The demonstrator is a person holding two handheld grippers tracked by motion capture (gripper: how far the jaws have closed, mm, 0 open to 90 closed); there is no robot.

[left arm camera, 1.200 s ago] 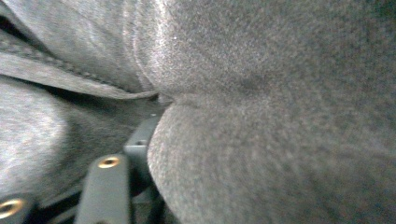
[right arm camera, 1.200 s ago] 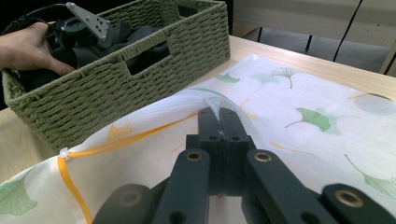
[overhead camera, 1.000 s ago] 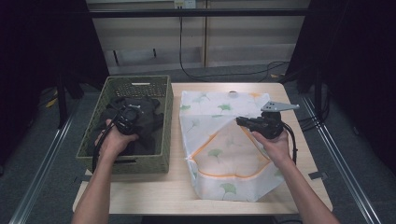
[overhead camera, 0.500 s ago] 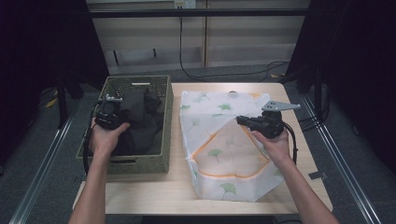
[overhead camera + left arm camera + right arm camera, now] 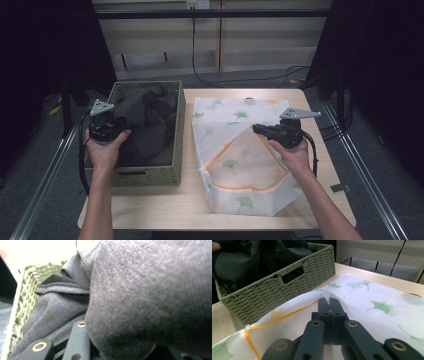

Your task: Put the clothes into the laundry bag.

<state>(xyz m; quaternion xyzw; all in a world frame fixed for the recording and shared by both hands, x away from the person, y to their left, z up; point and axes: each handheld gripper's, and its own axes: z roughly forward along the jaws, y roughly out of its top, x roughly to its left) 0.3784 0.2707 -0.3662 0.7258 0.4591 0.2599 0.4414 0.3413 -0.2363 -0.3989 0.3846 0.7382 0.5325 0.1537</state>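
Both jaws clamped: garment [image 5: 145, 125], laundry bag [image 5: 240, 150]

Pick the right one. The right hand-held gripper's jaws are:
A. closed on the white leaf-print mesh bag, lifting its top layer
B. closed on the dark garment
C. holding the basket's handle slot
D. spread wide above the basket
A: in the right gripper view the right hand-held gripper has its jaws pressed together on the white mesh bag, whose fabric rises in a fold to the tips, apart from the woven basket.
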